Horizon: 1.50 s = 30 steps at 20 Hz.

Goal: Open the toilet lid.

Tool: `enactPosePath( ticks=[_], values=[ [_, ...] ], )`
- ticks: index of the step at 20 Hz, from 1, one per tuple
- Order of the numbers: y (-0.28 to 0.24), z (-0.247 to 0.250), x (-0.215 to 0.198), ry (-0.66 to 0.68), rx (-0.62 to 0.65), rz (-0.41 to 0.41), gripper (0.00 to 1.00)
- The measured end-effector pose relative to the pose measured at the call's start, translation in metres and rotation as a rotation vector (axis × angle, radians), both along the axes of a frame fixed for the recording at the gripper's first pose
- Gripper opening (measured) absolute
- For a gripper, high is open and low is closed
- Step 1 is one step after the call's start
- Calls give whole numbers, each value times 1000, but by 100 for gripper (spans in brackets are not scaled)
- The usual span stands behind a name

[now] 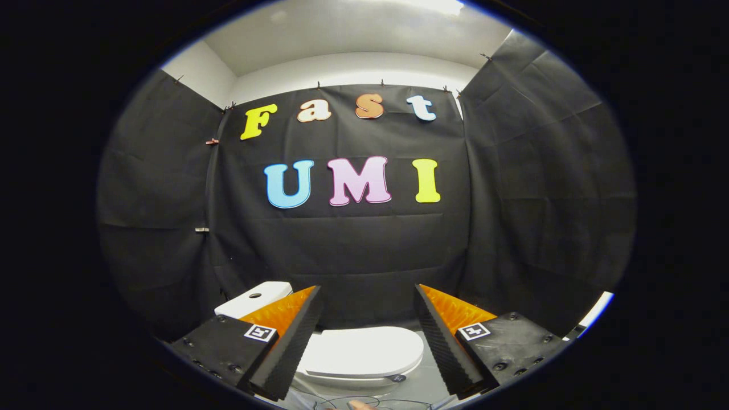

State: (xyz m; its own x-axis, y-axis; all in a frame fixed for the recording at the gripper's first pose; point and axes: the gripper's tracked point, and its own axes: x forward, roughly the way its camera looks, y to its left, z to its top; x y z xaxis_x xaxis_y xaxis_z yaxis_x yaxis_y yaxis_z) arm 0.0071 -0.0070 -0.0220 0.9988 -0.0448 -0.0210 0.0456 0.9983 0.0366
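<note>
While the gripper is being held wide open, nothing is being gripped.
The toilet is being seen below, between the fingers, its lid lying closed, untouched.

The hand-held gripper hangs spread above the toilet lid (lid down).

One toilet is seen, with one closed lid and one tank behind it to the left. One round button is counted on the tank top. One gripper is shown with two fingers, held apart with the lid lying beyond the gap. Two square marker tags are counted, one on each finger mount. Three cloth walls are counted around the booth.
</note>
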Motion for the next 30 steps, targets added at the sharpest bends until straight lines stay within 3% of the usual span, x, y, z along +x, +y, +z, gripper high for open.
enactPosePath(
  ticks=[8, 19, 30],
  values=[
    [-27, -91, 29, 141, 114, -42, 99],
    [-85, -263, 70, 378, 415, -87, 99],
    [-113, -443, 84, 654, 809, -163, 97]
  ],
)
